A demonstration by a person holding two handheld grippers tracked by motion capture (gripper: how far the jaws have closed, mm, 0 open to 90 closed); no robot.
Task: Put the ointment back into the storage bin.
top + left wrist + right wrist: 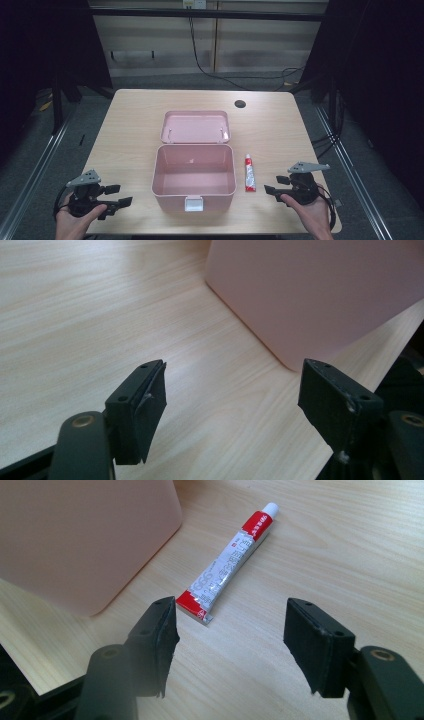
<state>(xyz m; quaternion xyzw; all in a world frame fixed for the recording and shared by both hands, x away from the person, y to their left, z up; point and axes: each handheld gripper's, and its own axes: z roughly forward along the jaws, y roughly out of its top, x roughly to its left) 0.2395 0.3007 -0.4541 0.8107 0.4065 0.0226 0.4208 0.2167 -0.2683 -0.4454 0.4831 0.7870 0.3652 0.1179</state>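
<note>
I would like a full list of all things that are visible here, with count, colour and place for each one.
storage box: 1, pink, open and empty, middle of the table near the front edge; white latch on its front wall
lid: 1, pink, folded back flat behind the storage box
tube: 1, white with red ends and a white cap, lying on the table just right of the storage box
table: 1, light wood, with a dark round hole near the far right
cables: several, black, on the floor behind the table
left gripper: 1, black, jaws open, front left of the table, held in a hand
right gripper: 1, black, jaws open, right of the tube, held in a hand
</note>
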